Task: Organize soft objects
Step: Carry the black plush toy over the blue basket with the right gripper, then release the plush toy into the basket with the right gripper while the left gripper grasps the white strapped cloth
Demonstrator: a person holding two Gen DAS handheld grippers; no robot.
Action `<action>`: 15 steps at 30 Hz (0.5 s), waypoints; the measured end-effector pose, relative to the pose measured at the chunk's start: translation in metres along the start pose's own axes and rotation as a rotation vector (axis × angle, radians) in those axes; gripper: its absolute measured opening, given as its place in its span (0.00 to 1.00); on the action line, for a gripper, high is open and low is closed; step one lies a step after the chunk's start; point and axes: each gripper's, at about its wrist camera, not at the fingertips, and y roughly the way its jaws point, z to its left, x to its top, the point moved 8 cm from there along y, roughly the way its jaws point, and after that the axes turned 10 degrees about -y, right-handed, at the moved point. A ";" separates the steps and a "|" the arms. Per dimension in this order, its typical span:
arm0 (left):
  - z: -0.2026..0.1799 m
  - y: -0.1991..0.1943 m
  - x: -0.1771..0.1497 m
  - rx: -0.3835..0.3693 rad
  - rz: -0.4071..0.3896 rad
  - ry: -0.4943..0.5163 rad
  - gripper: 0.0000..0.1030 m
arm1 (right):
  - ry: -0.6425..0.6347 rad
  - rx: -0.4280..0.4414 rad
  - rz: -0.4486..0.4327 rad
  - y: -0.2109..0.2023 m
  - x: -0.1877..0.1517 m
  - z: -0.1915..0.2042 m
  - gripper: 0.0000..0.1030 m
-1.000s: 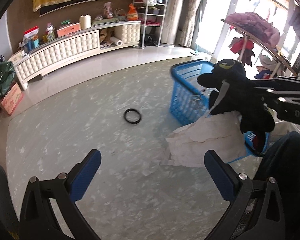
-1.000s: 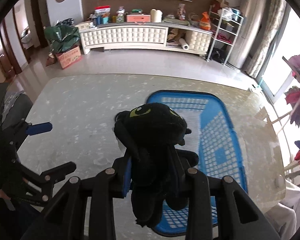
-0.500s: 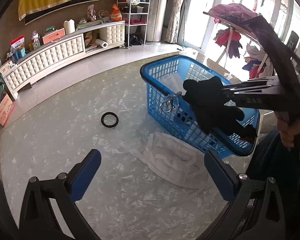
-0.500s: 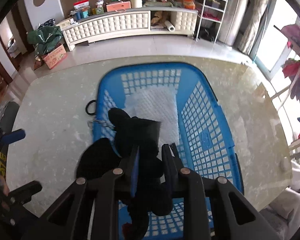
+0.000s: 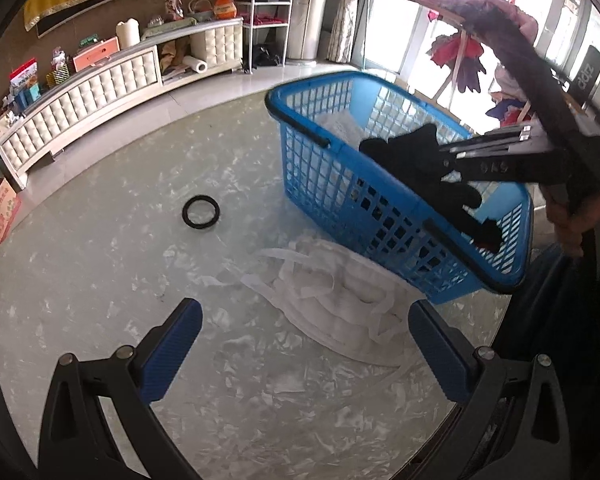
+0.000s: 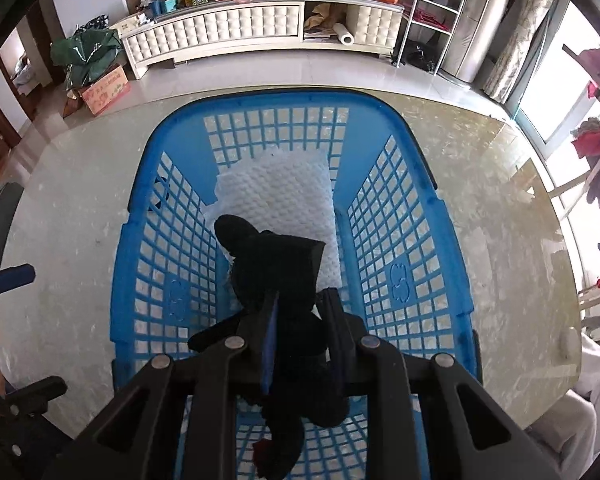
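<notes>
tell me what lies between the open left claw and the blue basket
A crumpled white cloth on the table, shown in the left wrist view, between left claw and blue basket.

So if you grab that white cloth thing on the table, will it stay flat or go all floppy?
Probably floppy: the white cloth lies crumpled, with loose straps trailing. It looks thin, so likely light. A strap might snag on the blue basket right beside it.
</notes>
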 end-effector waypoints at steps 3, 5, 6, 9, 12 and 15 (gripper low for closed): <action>-0.001 0.010 -0.004 0.003 0.022 0.022 1.00 | -0.018 0.000 -0.012 -0.004 -0.002 -0.003 0.24; -0.002 0.017 -0.006 -0.002 0.038 0.032 1.00 | -0.034 -0.001 -0.011 -0.002 -0.006 -0.006 0.26; -0.002 0.020 -0.008 -0.006 0.048 0.039 1.00 | -0.042 0.002 -0.018 -0.003 -0.007 -0.005 0.29; -0.005 0.026 -0.011 -0.012 0.061 0.066 1.00 | -0.053 -0.003 -0.029 -0.004 -0.010 -0.011 0.47; -0.007 0.032 -0.011 -0.013 0.071 0.090 1.00 | -0.048 0.015 -0.035 -0.006 -0.014 -0.016 0.55; -0.011 0.041 -0.008 -0.008 0.086 0.126 1.00 | -0.043 0.044 -0.041 -0.011 -0.016 -0.021 0.66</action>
